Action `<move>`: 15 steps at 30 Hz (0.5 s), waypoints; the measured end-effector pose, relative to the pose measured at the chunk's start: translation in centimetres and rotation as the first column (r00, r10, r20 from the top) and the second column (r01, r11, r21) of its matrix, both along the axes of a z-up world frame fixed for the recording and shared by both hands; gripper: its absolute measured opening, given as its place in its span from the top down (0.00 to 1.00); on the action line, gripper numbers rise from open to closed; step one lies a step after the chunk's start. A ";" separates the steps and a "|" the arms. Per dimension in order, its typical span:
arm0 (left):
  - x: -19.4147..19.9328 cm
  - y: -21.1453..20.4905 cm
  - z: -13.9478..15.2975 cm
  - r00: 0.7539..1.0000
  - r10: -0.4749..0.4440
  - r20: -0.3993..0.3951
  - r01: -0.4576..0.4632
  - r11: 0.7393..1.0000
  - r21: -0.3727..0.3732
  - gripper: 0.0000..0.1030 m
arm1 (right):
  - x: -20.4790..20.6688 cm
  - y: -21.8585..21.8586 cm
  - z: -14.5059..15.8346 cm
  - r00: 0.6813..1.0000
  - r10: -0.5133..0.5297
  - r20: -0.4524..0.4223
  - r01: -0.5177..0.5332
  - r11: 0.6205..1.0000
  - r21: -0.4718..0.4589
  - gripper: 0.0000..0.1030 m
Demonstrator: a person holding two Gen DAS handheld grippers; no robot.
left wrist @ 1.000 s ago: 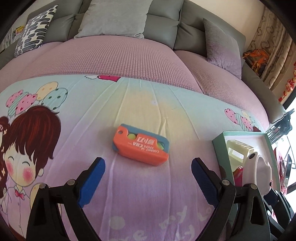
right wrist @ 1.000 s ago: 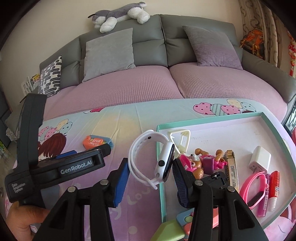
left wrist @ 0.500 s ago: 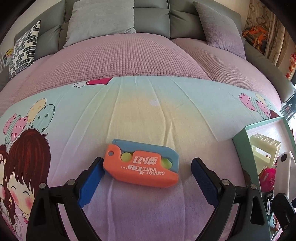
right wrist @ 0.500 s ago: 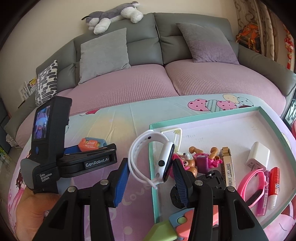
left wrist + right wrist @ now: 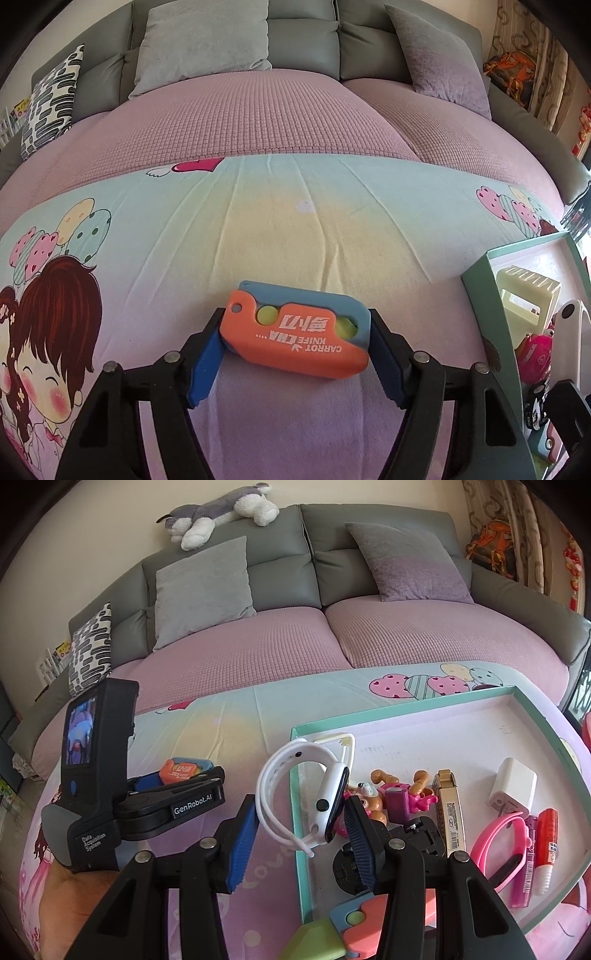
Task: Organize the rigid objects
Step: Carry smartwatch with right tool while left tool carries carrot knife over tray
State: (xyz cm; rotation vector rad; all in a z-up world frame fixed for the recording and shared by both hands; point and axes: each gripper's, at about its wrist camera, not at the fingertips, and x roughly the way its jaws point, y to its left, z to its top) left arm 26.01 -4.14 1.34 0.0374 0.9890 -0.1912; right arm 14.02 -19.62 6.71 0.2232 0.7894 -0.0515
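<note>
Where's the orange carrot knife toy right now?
The orange carrot knife toy lies on the cartoon bedsheet, between the left gripper's fingers, left of the teal tray.

Grey sofa [image 5: 280,576], plush husky [image 5: 221,513] on its back, patterned cushion [image 5: 90,650], curtain [image 5: 524,528]

An orange-and-blue toy knife [image 5: 297,334] lies flat on the cartoon-print sheet [image 5: 258,221] — lettering upside down. A white smartwatch [image 5: 314,788] stands on edge, strap looped, over the teal tray [image 5: 406,710] rim — toys inside.
</note>
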 end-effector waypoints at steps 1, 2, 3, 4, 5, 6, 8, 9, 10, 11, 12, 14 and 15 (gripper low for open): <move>-0.1 0.0 0.1 1.000 0.005 -0.004 -0.005 1.000 -0.014 0.29 | -0.1 -0.1 0.1 1.000 -0.001 0.003 0.001 1.000 0.002 0.51; -0.3 0.0 0.3 1.000 0.008 -0.008 -0.008 0.999 -0.036 0.29 | -0.1 -0.2 0.2 1.000 -0.002 0.006 0.002 1.000 0.003 0.51; -0.5 0.0 0.5 1.000 0.008 -0.012 -0.009 0.998 -0.066 0.29 | -0.2 -0.3 0.3 1.000 -0.004 0.010 0.004 1.000 0.006 0.51; -0.7 0.0 0.7 1.000 0.006 -0.014 -0.007 0.995 -0.099 0.29 | -0.3 -0.4 0.4 1.000 -0.007 0.014 0.007 1.000 0.009 0.51; -1.0 -0.1 0.9 1.000 0.002 -0.015 -0.004 0.992 -0.126 0.29 | -0.4 -0.6 0.5 1.000 -0.010 0.017 0.010 1.000 0.012 0.51; -1.3 -0.4 1.1 1.000 -0.004 -0.011 0.002 0.990 -0.142 0.29 | -0.4 -0.7 0.6 1.000 -0.013 0.020 0.013 1.000 0.017 0.51; -2.0 -1.0 1.6 1.000 -0.011 0.000 0.011 0.989 -0.149 0.29 | -0.6 -1.2 0.9 0.999 -0.021 0.026 0.020 0.999 0.026 0.51; -2.3 -1.3 1.9 1.000 -0.013 0.005 0.014 0.988 -0.154 0.29 | -0.7 -1.4 1.1 0.999 -0.026 0.031 0.025 0.999 0.029 0.51; -2.7 -1.5 2.3 1.000 -0.014 0.012 0.015 0.987 -0.163 0.29 | -0.9 -1.7 1.3 0.999 -0.031 0.036 0.030 0.999 0.031 0.51; -3.1 -1.8 2.7 1.000 -0.013 0.020 0.016 0.985 -0.173 0.29 | -1.1 -2.0 1.5 0.998 -0.036 0.042 0.035 0.999 0.035 0.51; -3.5 -2.0 3.2 1.000 -0.011 0.029 0.016 0.983 -0.181 0.29 | -1.3 -2.3 1.7 0.998 -0.041 0.047 0.039 0.999 0.037 0.51; -4.3 -2.6 4.2 0.999 -0.013 0.049 0.023 0.981 -0.193 0.29 | -1.6 -3.0 2.1 0.997 -0.053 0.053 0.051 0.998 0.038 0.51; -4.8 -3.0 4.7 0.998 -0.016 0.062 0.028 0.980 -0.197 0.29 | -1.8 -3.3 2.2 0.997 -0.059 0.055 0.057 0.998 0.039 0.51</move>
